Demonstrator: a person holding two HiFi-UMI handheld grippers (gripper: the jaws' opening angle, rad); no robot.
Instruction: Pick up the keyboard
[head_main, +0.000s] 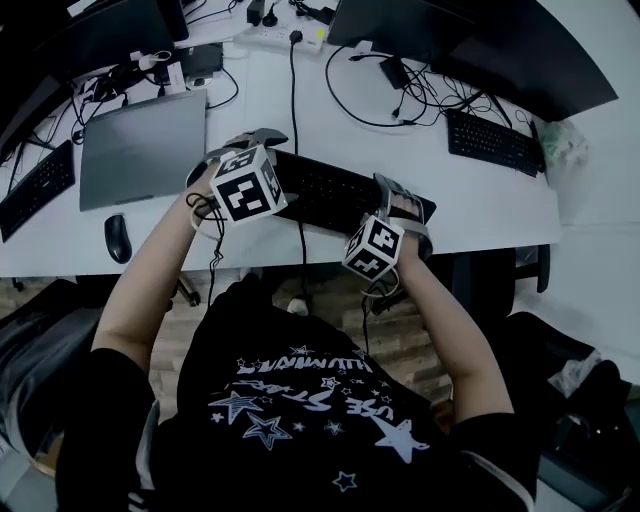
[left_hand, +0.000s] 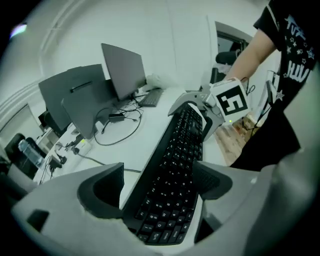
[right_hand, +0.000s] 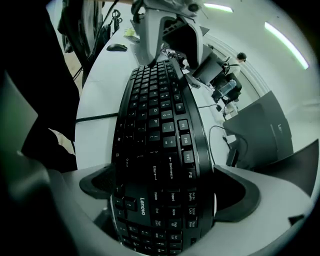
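A black Lenovo keyboard (head_main: 330, 190) lies across the front part of the white desk (head_main: 480, 215). My left gripper (head_main: 240, 148) holds its left end and my right gripper (head_main: 408, 208) holds its right end. In the left gripper view the keyboard (left_hand: 175, 165) runs away between the jaws of the left gripper (left_hand: 160, 187), and the far end shows the other gripper's marker cube (left_hand: 232, 102). In the right gripper view the keyboard (right_hand: 155, 115) fills the gap of the right gripper (right_hand: 165, 187). Whether the keyboard is off the desk I cannot tell.
A closed grey laptop (head_main: 143, 148) and a black mouse (head_main: 118, 238) lie to the left. Another keyboard (head_main: 494, 142) sits at the far right, a third (head_main: 35, 188) at the left edge. Monitors (head_main: 470, 30) and loose cables (head_main: 400, 95) crowd the back.
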